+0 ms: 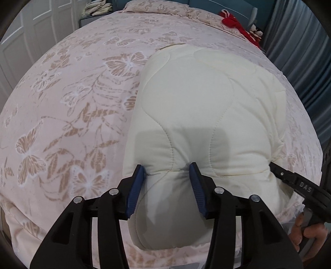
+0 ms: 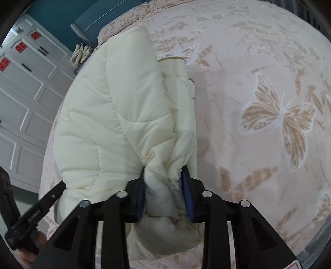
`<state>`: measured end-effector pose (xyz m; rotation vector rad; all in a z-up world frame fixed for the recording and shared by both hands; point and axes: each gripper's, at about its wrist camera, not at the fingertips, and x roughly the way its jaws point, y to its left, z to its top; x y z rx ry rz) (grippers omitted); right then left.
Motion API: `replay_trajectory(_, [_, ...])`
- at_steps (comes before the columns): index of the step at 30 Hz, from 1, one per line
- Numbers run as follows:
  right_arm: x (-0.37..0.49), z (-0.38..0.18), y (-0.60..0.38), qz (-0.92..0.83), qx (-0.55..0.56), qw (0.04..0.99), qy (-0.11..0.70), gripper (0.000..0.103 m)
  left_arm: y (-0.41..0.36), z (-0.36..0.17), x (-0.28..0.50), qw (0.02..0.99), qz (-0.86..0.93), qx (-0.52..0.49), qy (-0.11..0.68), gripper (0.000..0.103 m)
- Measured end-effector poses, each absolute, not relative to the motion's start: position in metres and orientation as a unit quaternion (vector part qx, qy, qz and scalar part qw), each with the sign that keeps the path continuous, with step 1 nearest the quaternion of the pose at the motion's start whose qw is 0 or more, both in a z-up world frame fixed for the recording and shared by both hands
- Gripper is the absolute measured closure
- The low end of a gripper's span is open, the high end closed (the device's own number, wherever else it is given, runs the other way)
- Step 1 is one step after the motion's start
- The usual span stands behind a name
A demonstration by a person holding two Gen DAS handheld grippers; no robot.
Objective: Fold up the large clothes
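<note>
A cream quilted padded jacket (image 1: 206, 107) lies folded on the bed, its near edge hanging toward me. My left gripper (image 1: 168, 171) is shut on the jacket's near edge, the padding bunched between the blue pads. My right gripper (image 2: 163, 175) is shut on another bunch of the same jacket (image 2: 115, 115) at its near right corner. The right gripper also shows at the right edge of the left wrist view (image 1: 293, 182). The left gripper shows at the lower left of the right wrist view (image 2: 35, 213).
The bed (image 1: 62, 124) has a pink cover with tan butterflies. Pillows (image 1: 157, 6) and a red cloth item (image 1: 235, 22) lie at its far end. White wardrobe doors (image 2: 24, 87) stand on one side, a blue curtain (image 1: 306, 62) on the other.
</note>
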<state>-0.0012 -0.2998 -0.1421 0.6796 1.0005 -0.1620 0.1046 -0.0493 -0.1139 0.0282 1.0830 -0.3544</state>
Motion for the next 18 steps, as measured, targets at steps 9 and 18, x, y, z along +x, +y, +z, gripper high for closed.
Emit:
replay_trajectory(9, [-0.025,-0.086,-0.317,-0.077,0.368,0.813,0.444,0.059,-0.003,-0.078,0.122,0.815,-0.187,-0.111,0.538,0.034])
replay_trajectory(18, [0.029,-0.024,-0.327,-0.079,0.374,0.836,0.395,0.049,-0.020,-0.029,0.171,0.827,-0.203,-0.131,0.508,0.014])
